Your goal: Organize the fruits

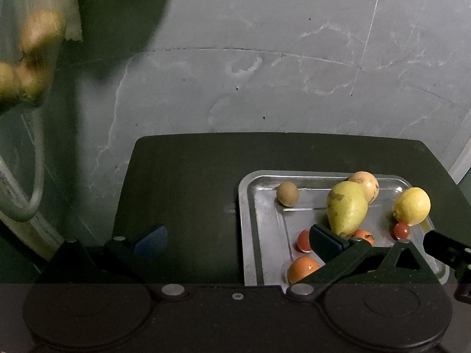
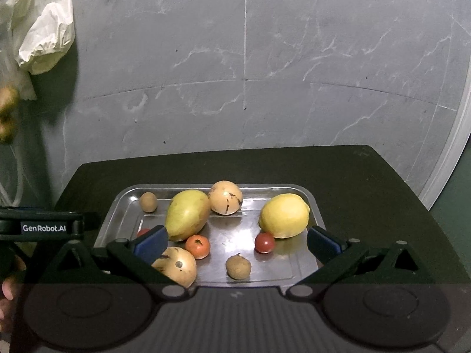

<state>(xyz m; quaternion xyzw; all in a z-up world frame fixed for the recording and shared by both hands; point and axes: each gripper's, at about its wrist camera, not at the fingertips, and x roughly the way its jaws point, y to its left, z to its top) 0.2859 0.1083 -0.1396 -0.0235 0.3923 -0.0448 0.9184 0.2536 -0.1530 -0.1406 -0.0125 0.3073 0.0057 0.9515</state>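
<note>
A steel tray (image 2: 123, 206) on a dark table (image 2: 353, 182) holds a green-yellow mango (image 2: 187, 214), a lemon (image 2: 285, 215), a speckled tan round fruit (image 2: 225, 197), two small brown fruits (image 2: 148, 201) (image 2: 238, 266), an orange tomato (image 2: 197, 246), a red cherry tomato (image 2: 264, 242) and a pale round fruit (image 2: 176, 266). My right gripper (image 2: 235, 242) hovers open over the tray's near half, nothing between its pads. My left gripper (image 1: 237, 239) is open too, straddling the tray's (image 1: 244, 206) left rim beside the mango (image 1: 346, 207) and lemon (image 1: 412, 206).
A grey marbled wall (image 2: 265, 73) rises behind the table. At the far left hangs a crumpled pale bag (image 2: 44, 29) with blurred yellow-brown fruits (image 1: 38, 35) beside it. Bare dark tabletop (image 1: 182, 182) lies left of the tray. A hand (image 2: 7, 291) shows at the left edge.
</note>
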